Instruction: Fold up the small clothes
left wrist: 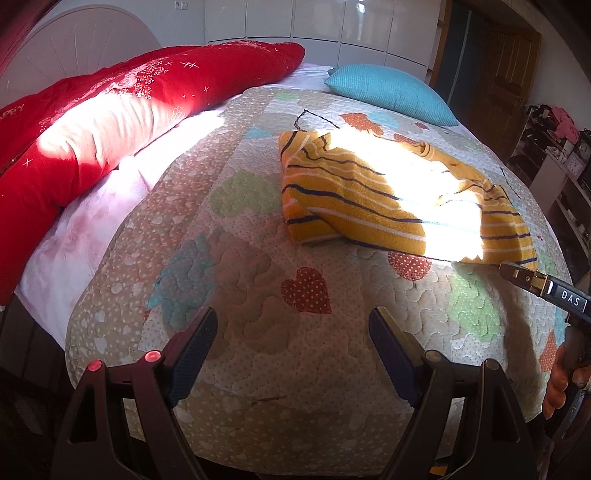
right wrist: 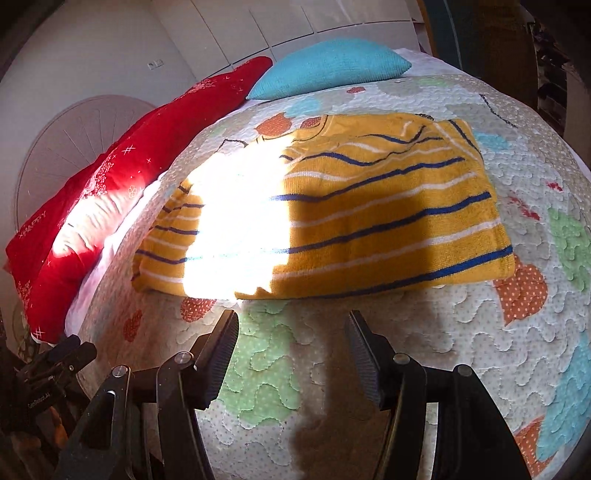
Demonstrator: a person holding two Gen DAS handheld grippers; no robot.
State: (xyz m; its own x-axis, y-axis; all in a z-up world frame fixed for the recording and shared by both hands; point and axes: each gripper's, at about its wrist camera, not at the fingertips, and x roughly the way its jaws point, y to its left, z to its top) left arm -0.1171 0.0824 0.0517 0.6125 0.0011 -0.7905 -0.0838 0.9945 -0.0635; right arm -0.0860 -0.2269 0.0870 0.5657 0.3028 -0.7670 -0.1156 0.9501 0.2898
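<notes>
My left gripper (left wrist: 291, 325) points steeply down over the near edge of the bed, jaws spread wide with nothing between them, the pads touching nothing. My right gripper (right wrist: 291, 328) is angled down the same way, jaws apart and empty. In the left wrist view its tip pokes in from the right side, and the fingers (left wrist: 559, 380) of my right hand wrap its handle.

A quilt (left wrist: 258, 350) with hearts and dots covers the bed. A long red pillow (left wrist: 110, 122) lies along its left side, and a blue pillow (left wrist: 391, 92) sits at the far end. White cupboards (left wrist: 317, 22) stand behind the bed, with a round white headboard (left wrist: 74, 48) at the left.
</notes>
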